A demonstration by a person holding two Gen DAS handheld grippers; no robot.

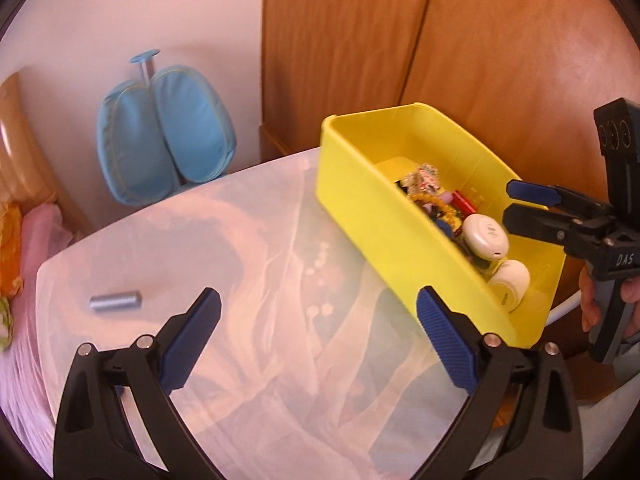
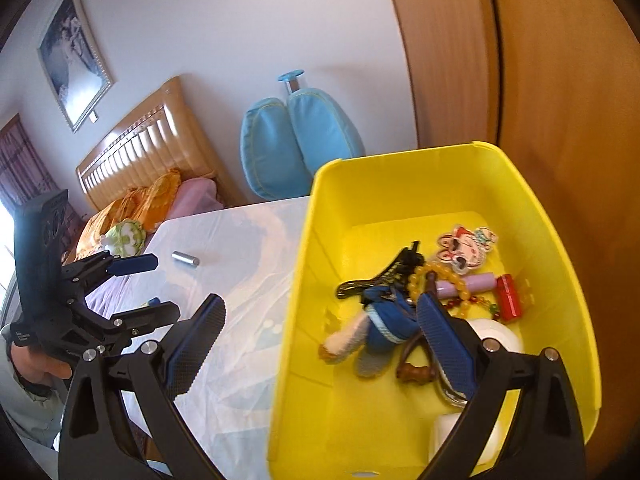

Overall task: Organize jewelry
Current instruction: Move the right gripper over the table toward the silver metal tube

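A yellow bin (image 1: 360,204) (image 2: 540,240) stands at the table's right end. Inside lie an amber bead bracelet (image 2: 420,276), a pink tube (image 2: 480,284), a red box (image 2: 510,296), a cartoon charm (image 2: 464,248), a black hair clip (image 2: 384,276), a blue plush doll (image 2: 380,328) and white round cases (image 1: 486,236). A small silver cylinder (image 1: 116,302) (image 2: 185,259) lies alone on the table. My left gripper (image 1: 318,300) (image 2: 164,286) hangs open over the tabletop, nothing between its fingers. My right gripper (image 2: 320,302) (image 1: 510,202) is open, straddling the bin's left wall, holding nothing.
The table (image 1: 240,240) has a pale glossy cover with rounded edges. A blue cushioned chair (image 1: 160,132) stands behind it, wooden wardrobe doors (image 1: 480,40) behind the bin. A bed (image 2: 140,200) with bedding lies to the left. A person's hand (image 1: 592,300) grips the right tool.
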